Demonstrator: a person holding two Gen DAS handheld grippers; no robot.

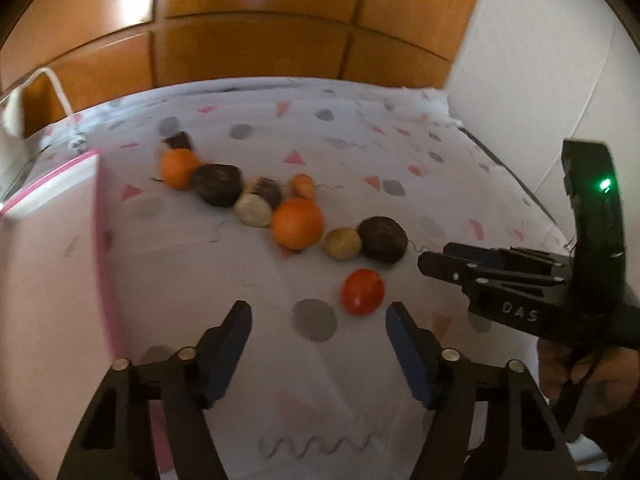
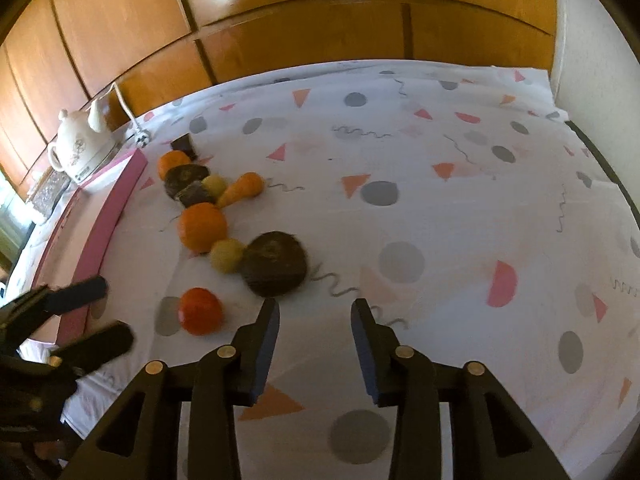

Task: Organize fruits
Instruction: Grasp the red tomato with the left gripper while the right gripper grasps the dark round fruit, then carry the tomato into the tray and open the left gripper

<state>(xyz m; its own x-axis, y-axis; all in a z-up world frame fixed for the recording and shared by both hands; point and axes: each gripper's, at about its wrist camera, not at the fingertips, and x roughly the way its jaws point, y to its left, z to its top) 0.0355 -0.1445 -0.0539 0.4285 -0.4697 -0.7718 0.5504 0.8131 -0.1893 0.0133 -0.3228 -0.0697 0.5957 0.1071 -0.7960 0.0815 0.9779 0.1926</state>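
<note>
A line of fruit lies on the patterned cloth. A red tomato [image 1: 362,291] [image 2: 199,311] lies nearest. Behind it are a dark round fruit [image 1: 382,239] [image 2: 274,263], a small yellowish fruit [image 1: 343,243] [image 2: 227,255], an orange [image 1: 297,223] [image 2: 202,227], and several more further back. My left gripper [image 1: 319,322] is open and empty, just short of the tomato; it also shows in the right wrist view [image 2: 106,312]. My right gripper [image 2: 314,318] is open and empty, just in front of the dark fruit; it also shows in the left wrist view [image 1: 430,258].
A white box with a pink rim [image 1: 52,216] [image 2: 116,204] stands at the left. A white kettle [image 2: 82,146] sits behind it. A wooden cabinet [image 2: 320,20] backs the table, a white wall [image 1: 532,60] is at the right. The cloth [image 2: 460,220] stretches right.
</note>
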